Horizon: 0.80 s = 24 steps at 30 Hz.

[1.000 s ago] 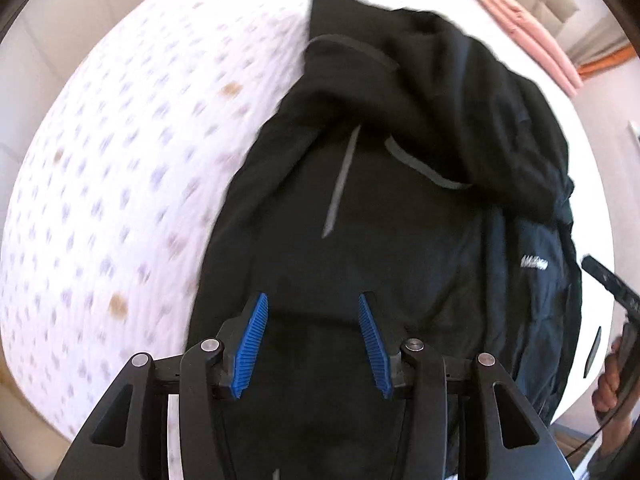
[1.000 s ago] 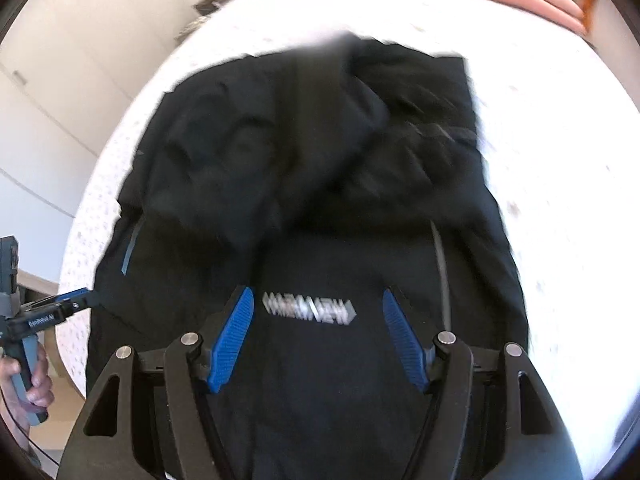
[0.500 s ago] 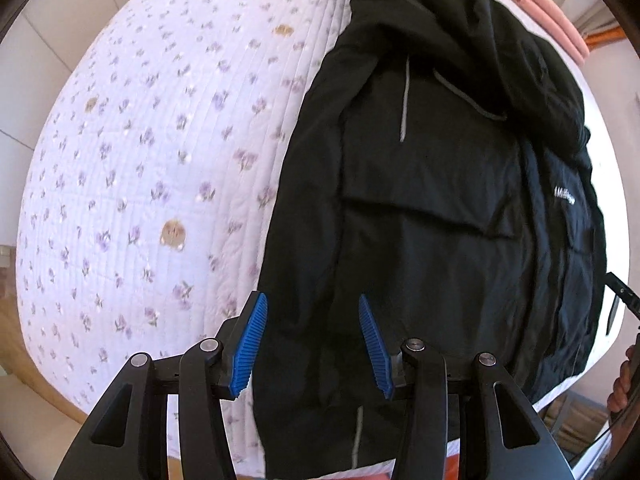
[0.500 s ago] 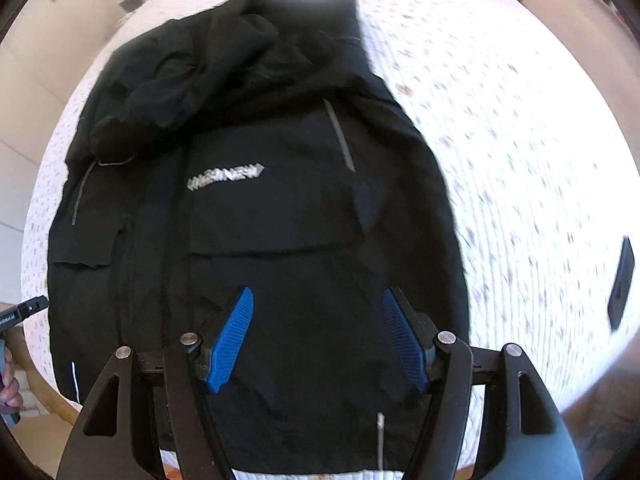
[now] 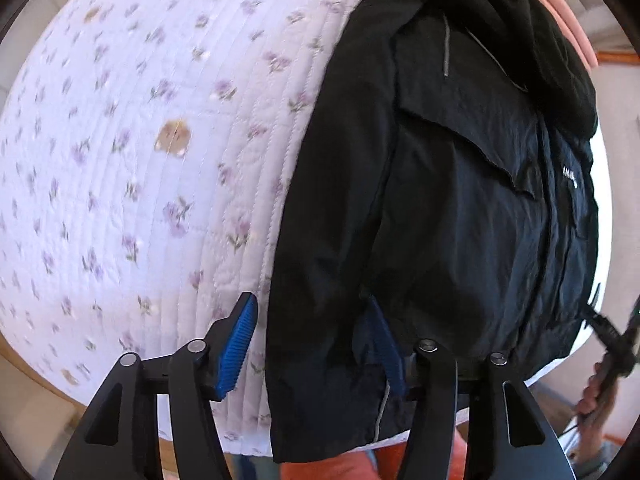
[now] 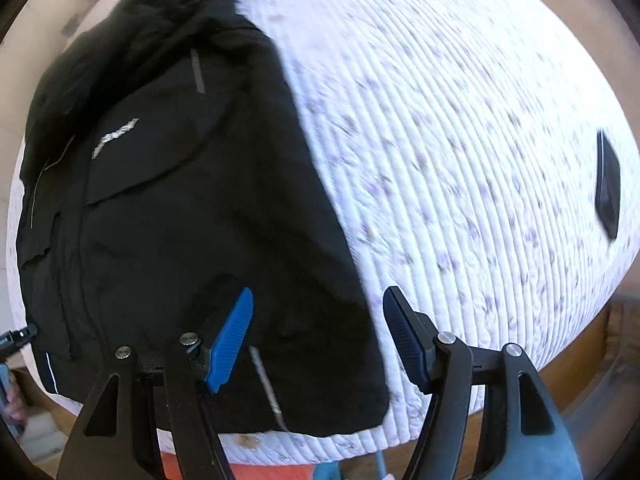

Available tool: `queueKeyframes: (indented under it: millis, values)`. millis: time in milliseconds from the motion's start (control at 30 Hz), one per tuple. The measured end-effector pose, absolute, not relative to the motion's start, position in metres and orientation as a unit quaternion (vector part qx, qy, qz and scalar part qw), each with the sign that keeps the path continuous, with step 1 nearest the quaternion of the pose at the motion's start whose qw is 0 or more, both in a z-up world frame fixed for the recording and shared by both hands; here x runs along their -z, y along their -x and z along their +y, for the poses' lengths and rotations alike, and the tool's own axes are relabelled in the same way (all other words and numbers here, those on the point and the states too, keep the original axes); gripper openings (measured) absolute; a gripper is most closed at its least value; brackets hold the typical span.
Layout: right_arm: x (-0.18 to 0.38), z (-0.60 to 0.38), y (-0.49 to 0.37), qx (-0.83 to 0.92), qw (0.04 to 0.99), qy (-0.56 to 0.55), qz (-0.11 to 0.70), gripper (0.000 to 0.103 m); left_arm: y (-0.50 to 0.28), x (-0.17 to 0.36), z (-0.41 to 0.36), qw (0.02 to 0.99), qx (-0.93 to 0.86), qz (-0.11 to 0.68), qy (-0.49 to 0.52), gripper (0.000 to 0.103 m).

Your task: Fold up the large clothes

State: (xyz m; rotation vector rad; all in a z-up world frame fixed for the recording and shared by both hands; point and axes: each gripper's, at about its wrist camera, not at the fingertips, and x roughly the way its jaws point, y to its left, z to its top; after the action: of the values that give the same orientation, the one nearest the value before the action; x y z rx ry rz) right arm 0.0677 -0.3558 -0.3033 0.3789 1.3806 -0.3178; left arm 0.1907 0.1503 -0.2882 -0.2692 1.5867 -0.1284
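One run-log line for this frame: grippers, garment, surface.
left gripper open over jacket's left hem corner | right gripper open over right hem corner | black jacket flat on floral quilt | nothing gripped

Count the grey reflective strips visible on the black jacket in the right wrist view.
3 on the black jacket: one on the chest near the hood, one near the hem between the right gripper fingers, one at the far lower corner. Folds may hide others.

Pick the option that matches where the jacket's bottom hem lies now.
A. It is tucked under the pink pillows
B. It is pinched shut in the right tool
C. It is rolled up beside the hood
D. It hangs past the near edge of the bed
D: the black jacket drapes its hem over the quilted bed's near edge, with both open tools at the corners, the left tool and the right tool.
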Motion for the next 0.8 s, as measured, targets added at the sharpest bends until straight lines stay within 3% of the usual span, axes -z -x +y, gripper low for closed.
queueKeyframes:
  millis: [233, 367, 700, 733, 767, 800]
  values:
    - [0.320, -0.368, -0.049, 0.101, 0.725, -0.196, 0.653, 0.071, -0.164, 0.298, 0.175, 0.669, 0.064, 0.725, 0.152, 0.067]
    - [0.333, -0.366, -0.042, 0.079, 0.713, -0.181, 0.673, 0.074, -0.160, 0.307, 0.191, 0.657, 0.082, 0.725, 0.189, 0.078]
    - [0.350, -0.360, -0.045, 0.061, 0.704, -0.188, 0.682, 0.081, -0.137, 0.314, 0.190, 0.617, 0.153, 0.741, 0.215, 0.078]
    - [0.350, -0.361, -0.044, 0.058, 0.703, -0.193, 0.682, 0.082, -0.136, 0.312, 0.190, 0.621, 0.151, 0.740, 0.211, 0.074]
    - [0.351, -0.361, -0.042, 0.054, 0.702, -0.197, 0.682, 0.080, -0.134, 0.309, 0.190, 0.627, 0.151, 0.737, 0.201, 0.060]
    - [0.351, -0.362, -0.041, 0.050, 0.699, -0.201, 0.685, 0.076, -0.132, 0.307, 0.191, 0.632, 0.149, 0.736, 0.191, 0.052]
